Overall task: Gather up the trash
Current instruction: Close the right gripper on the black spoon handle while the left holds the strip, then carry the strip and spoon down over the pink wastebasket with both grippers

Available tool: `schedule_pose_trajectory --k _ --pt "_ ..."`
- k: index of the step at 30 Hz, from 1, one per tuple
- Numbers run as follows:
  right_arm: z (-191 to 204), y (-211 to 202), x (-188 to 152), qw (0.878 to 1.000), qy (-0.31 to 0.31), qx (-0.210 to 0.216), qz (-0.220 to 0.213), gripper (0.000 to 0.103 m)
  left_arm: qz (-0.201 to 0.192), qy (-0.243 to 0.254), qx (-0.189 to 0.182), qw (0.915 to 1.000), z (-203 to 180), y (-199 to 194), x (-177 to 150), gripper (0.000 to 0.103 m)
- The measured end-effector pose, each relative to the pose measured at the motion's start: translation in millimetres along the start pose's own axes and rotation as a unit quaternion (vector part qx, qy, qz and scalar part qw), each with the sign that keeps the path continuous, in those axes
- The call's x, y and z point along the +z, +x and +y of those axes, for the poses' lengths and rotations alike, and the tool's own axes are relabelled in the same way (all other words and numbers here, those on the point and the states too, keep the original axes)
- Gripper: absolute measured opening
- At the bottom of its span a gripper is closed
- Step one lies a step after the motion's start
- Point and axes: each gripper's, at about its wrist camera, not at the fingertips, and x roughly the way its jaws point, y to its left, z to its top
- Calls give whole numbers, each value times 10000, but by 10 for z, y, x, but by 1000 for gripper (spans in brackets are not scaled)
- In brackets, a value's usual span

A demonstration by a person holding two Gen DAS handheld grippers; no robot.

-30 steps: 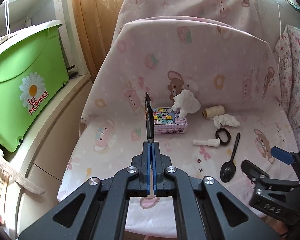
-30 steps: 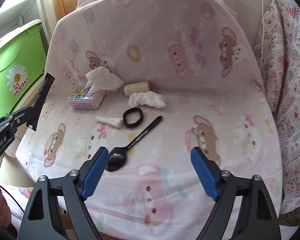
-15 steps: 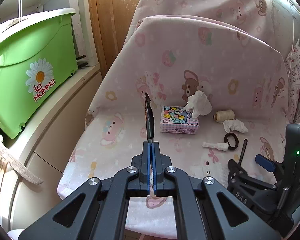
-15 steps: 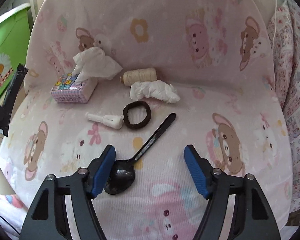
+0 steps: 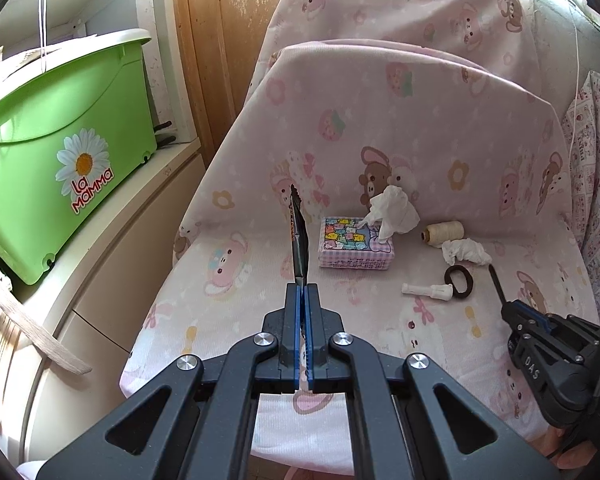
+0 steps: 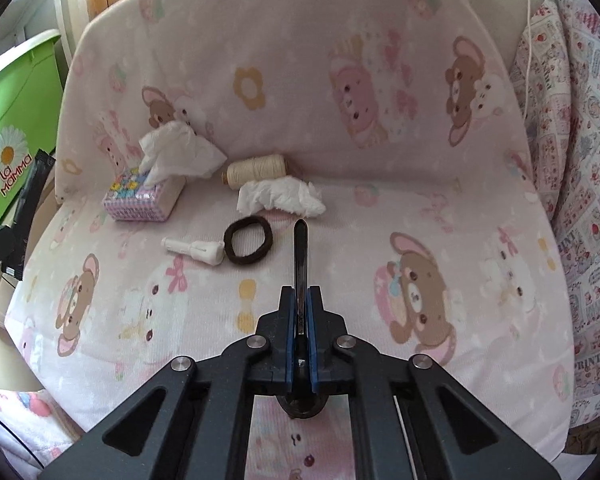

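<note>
Right wrist view: the black plastic spoon (image 6: 301,256) sits clamped between the blue pads of the right gripper (image 6: 301,300), its handle running straight out ahead of the fingertips and its bowl tucked back under the gripper body. The gripper angles down toward the pink bear-print seat cushion (image 6: 380,240), low over its front part. Just beyond the handle tip lies a crumpled white tissue (image 6: 280,198), with a brown hair tie (image 6: 248,241) a little to its left and nearer, touching a small white plastic piece (image 6: 194,250). Behind the tissue rests a spool of cream thread (image 6: 256,170) against the seat back, and further left a small patterned tissue pack (image 6: 144,198) with a sheet sticking up out of it.

From the left wrist view, the left gripper (image 5: 301,292) is pressed tight on a thin dark wrapper (image 5: 298,236) that stands edge-on, pointing up and away from the fingertips. This gripper also tilts downward, held over the left front of the cushion, well apart from the tissue pack. The right gripper shows at the lower right there, over the cushion's front. Off to the left, a green tub (image 5: 60,152) with a daisy sticker sits on a pale counter (image 5: 112,240).
</note>
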Motion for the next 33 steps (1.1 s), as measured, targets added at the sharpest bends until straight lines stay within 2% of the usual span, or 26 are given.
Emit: schedule_pose_trajectory --k 3,10,12,14,16,19,23,33 --pt "-41 -193 10 9998 86 60 -172 7 3 12 -112 9999 -7 -19 -2 1" --pt "-129 -422 -24 9992 57 296 -264 7 404 -79 -715 9966 -3 -23 -93 1" --pt "-114 -486 -61 9988 -55 398 -292 7 251 177 -689 9971 -44 -116 -122 1" --pt "-77 -555 -111 9979 -230 506 -322 7 -66 461 -541 9974 -84 -261 -141 1" --pt "-57 -620 -147 9973 -309 560 -364 7 -237 564 -564 9965 -87 -367 -157 1" --pt "-37 -756 -195 9957 -394 699 -466 7 -116 369 -757 9964 -15 -410 -254 1" --pt "-30 -923 -253 9936 -337 952 -507 7 70 180 -725 9972 85 -435 -436 1" --pt "134 -1221 -575 9883 -518 1339 -511 7 76 50 -764 9970 193 -693 -815 1"
